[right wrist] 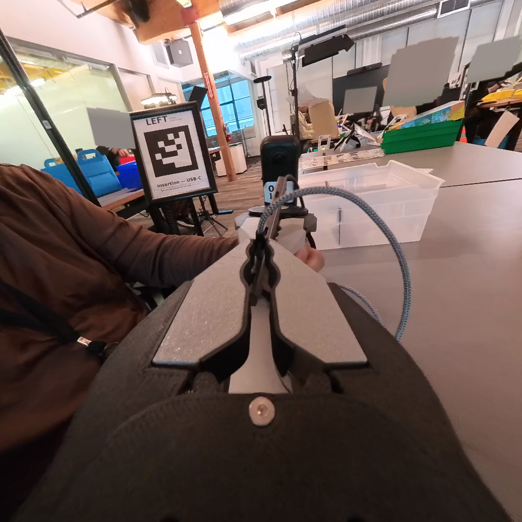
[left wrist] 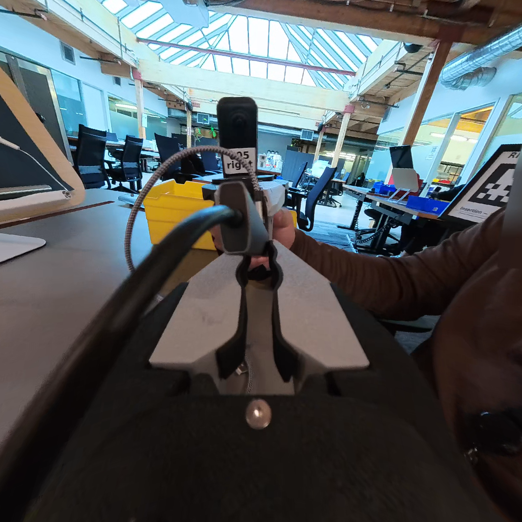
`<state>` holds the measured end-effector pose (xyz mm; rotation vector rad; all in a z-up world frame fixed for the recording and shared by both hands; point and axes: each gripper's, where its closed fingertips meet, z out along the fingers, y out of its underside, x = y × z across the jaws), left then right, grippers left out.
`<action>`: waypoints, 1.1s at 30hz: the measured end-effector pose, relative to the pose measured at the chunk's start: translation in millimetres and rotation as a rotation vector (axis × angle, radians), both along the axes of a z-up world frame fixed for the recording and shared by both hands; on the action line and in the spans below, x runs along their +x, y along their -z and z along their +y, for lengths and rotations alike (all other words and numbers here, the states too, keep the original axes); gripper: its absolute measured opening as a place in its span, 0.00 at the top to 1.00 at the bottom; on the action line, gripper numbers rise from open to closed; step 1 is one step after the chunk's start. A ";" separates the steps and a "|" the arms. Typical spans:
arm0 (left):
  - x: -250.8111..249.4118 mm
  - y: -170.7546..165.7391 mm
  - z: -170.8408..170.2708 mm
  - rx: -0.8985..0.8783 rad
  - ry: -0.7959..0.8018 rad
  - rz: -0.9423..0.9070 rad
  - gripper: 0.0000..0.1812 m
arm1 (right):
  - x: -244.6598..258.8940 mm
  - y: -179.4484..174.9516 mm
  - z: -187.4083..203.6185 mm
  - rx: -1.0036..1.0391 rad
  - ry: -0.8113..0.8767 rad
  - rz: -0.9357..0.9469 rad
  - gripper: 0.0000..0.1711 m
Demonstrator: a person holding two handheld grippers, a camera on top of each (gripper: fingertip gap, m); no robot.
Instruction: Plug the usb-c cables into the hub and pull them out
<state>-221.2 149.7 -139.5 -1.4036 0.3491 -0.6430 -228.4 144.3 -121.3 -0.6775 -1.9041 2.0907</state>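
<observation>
In the left wrist view my left gripper [left wrist: 258,257] is shut on the lower end of a grey hub [left wrist: 234,217] and holds it upright above the table. The hub's thick black lead [left wrist: 175,240] runs back past the camera. My right gripper [left wrist: 264,195] faces it from behind the hub. In the right wrist view my right gripper [right wrist: 260,248] is shut on the dark plug of a braided usb-c cable [right wrist: 367,209], right at the edge of the hub [right wrist: 276,203], seen edge-on. The cable loops up and to the right. I cannot tell whether the plug is seated. The left gripper [right wrist: 282,228] holds the hub from the far side.
A yellow bin [left wrist: 172,209] stands behind the hub and a clear plastic bin [right wrist: 367,197] on the grey table [right wrist: 466,282]. Framed marker signs [right wrist: 172,152] stand at the sides. Another braided cable end [left wrist: 248,375] shows below my left fingers. Brown sleeves [left wrist: 395,268] reach in. Less than 4 cm separates the two grippers' tips.
</observation>
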 end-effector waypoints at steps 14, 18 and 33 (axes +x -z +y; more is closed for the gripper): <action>-11.6 8.4 11.5 -0.006 -0.159 0.169 0.95 | -13.2 6.8 -1.4 -0.005 0.054 -0.046 0.95; -20.2 3.8 11.6 -0.002 -0.186 0.120 0.95 | -17.4 8.0 0.9 0.030 0.106 -0.012 0.99; -11.9 6.1 15.2 -0.001 -0.166 0.119 0.96 | -21.8 10.9 -4.1 0.122 0.171 0.056 0.98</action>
